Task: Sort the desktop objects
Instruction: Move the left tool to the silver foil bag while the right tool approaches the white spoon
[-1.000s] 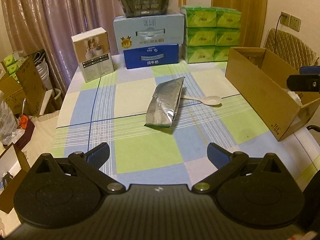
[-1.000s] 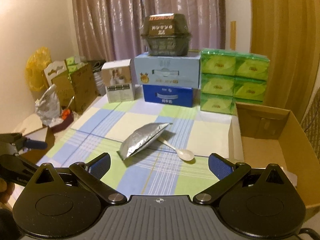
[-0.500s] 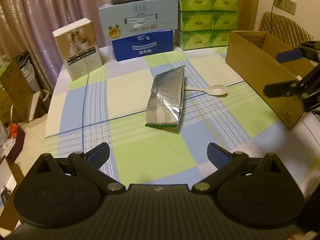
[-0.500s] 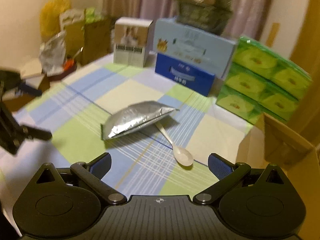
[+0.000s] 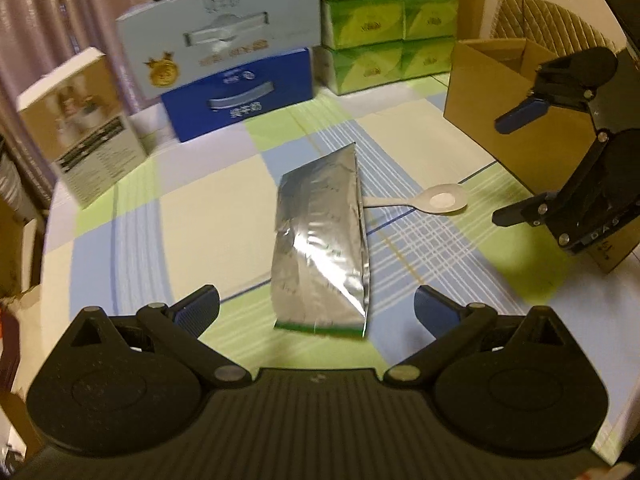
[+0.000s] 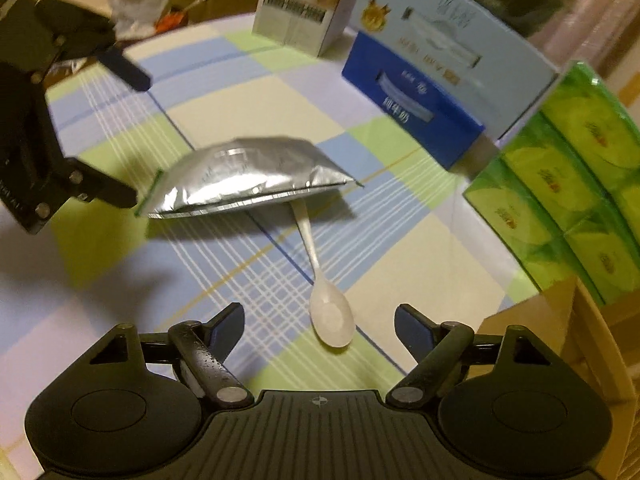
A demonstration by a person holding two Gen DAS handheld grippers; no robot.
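Observation:
A silver foil pouch (image 5: 320,244) with a green bottom edge lies flat on the checked tablecloth; it also shows in the right wrist view as the pouch (image 6: 244,176). A white plastic spoon (image 5: 436,201) lies beside it, its handle running under the pouch. My left gripper (image 5: 316,310) is open, with the pouch's near end between its fingers, not pressed. My right gripper (image 6: 320,328) hovers over the spoon (image 6: 330,314); its jaws are closing, the spoon's bowl between them, untouched. The right gripper (image 5: 506,168) also appears at the right of the left wrist view.
An open cardboard box (image 5: 516,92) stands at the table's right. At the back are green tissue packs (image 5: 384,20), a pale blue carton (image 5: 224,40) on a dark blue carton (image 5: 240,92), and a small white product box (image 5: 80,124). Bags and cartons sit off the table's left side.
Both grippers came down and closer to the table. The left one now straddles the pouch's near end. The right one rolled, reached over the spoon and its fingers narrowed.

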